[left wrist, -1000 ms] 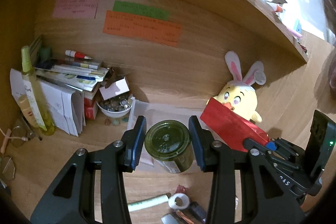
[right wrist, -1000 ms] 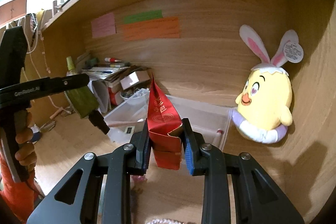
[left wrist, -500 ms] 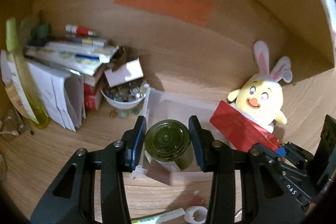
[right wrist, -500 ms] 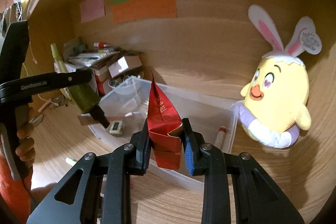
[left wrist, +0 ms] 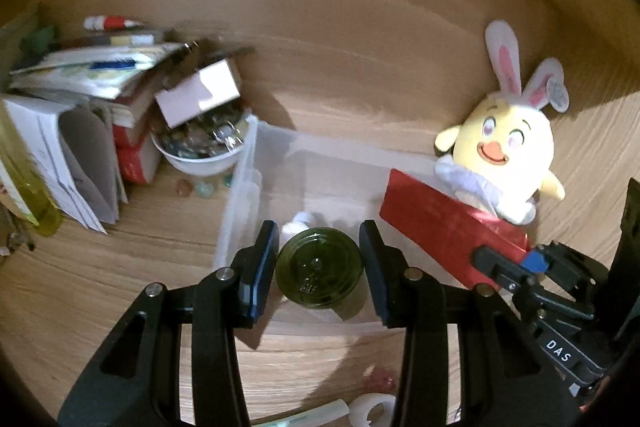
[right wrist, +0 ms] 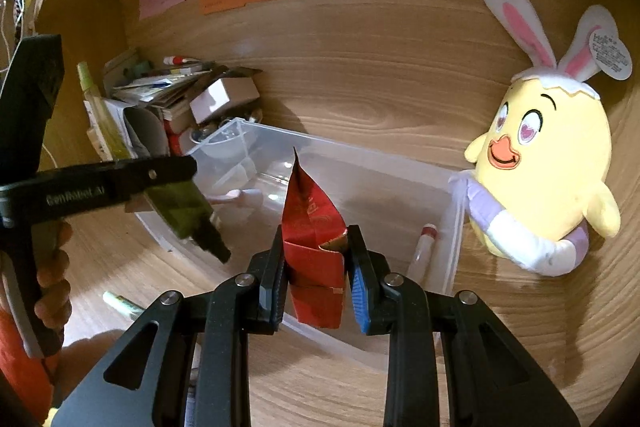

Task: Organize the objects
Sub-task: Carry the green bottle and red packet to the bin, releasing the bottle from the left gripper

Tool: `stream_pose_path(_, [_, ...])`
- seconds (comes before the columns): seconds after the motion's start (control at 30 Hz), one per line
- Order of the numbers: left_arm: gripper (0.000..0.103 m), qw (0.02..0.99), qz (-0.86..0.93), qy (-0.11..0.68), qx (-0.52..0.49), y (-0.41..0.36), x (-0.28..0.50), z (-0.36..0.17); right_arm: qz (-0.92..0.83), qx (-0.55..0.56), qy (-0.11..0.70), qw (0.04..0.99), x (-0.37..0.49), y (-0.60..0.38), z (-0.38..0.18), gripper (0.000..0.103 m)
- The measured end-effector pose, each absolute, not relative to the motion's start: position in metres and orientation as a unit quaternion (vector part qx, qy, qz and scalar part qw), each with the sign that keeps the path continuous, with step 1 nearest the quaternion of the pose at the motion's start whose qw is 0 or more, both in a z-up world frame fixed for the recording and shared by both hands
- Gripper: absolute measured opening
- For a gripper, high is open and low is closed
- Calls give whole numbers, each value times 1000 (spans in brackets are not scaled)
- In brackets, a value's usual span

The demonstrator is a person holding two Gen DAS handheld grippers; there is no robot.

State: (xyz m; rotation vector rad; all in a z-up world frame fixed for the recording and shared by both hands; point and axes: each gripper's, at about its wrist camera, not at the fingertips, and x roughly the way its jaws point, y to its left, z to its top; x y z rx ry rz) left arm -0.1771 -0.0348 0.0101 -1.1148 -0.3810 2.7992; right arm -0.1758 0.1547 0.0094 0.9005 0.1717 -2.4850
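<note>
Left wrist view: the left gripper (left wrist: 318, 267) is clamping a green jar (left wrist: 319, 269) btwn its pads, lid facing the lens; vs a sec ago, when the jar was hanging short of the clear bin (left wrist: 240, 187), it's now sitting over the bin's near-left corner, w/ the bin much bigger in frame, so both hands are closing in and dipping; the right gripper (right wrist: 316, 275) is squeezing a folded red packet (right wrist: 314, 227), tip pointing up, jaws nearly together on it, also now above the bin's near wall instead of well back. Inside the bin: a white tube (right wrist: 244, 195) at left, another tube (right wrist: 424, 243) at right. Yellow bunny plush (right wrist: 548, 179) is leaning just right of the bin; bowl of trinkets (left wrist: 200, 151) just left. Judging by this, both items are abt to be dropped in; release not yet done.
</note>
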Motion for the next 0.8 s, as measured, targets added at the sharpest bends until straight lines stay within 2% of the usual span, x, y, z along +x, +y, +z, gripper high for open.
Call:
stream_pose_path(0.37, [42, 71, 916, -120, -377, -30, -175, 8, -904, 352, 94, 222, -187, 146, -9, 24])
stream_pose_path(0.5, [51, 67, 919, -113, -373, -29, -169, 12, -902, 361, 99, 215, -190, 145, -13, 25])
stream_pose_path(0.57, [60, 62, 922, -110, -367, -29, -166, 15, -902, 362, 105, 211, -190, 145, -15, 26])
stream_pose_path(0.8, [66, 56, 927, -109, -353, -34, -154, 24, -903, 358, 123, 205, -186, 141, -13, 27])
